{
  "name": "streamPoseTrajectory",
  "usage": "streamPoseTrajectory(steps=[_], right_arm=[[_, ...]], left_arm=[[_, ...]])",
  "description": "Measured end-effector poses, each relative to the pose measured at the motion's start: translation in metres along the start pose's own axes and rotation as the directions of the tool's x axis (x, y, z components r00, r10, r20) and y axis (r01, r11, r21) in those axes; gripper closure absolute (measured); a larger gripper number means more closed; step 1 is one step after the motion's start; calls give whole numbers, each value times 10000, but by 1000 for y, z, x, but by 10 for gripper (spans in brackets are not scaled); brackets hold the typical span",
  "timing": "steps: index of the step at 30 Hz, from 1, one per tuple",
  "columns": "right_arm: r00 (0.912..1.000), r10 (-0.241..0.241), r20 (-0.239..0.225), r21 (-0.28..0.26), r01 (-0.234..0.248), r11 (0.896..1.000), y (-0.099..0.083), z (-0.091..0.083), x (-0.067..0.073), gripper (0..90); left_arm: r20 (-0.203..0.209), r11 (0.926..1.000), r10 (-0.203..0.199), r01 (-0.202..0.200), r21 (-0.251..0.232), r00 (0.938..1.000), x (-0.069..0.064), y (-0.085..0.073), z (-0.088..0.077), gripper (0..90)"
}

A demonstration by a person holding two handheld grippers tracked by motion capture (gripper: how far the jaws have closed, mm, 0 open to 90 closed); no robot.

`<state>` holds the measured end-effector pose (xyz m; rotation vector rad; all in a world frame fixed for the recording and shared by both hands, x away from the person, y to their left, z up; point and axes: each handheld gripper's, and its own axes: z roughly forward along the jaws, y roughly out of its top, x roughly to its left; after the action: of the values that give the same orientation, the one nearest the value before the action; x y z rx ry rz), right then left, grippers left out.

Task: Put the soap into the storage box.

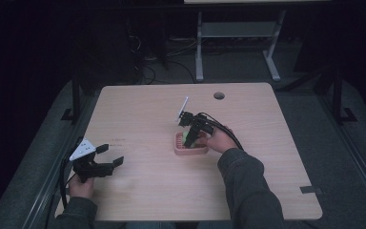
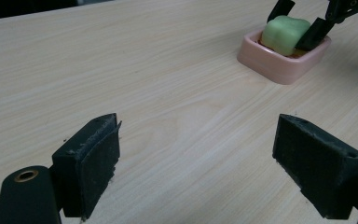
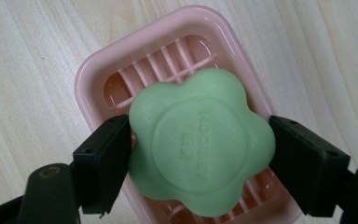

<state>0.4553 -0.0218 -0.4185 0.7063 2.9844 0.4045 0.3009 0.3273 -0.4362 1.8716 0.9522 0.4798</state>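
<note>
Nearest, left claw [image 1: 108,157] parked at the worktop [image 1: 143,191] edge, jaws wide apart, nothing between them. Further in, right claw [image 3: 200,154] clamped on a green flower-shaped soap [image 3: 200,149], tilted over a pink slatted soap dish [image 3: 98,74] near the middle. Looks like the soap either going in or coming out, honestly can't tell which. Next move probably needs a straight, steady path to clear the dish rim. Round hole [image 1: 218,95] at the far edge, well out of the way.
</note>
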Motion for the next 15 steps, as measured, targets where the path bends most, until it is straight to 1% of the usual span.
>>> streamPoseTrajectory(steps=[5,15], right_arm=[[9999,115,-54,-35,-115,9999,-1,0,0,210],[9998,153,-155,-105,-154,9998,-4,-1,-2,201]], left_arm=[[-16,10000,-6,6,-38,10000,0,0,1,144],[-27,10000,-8,8,4,10000,0,0,1,144]])
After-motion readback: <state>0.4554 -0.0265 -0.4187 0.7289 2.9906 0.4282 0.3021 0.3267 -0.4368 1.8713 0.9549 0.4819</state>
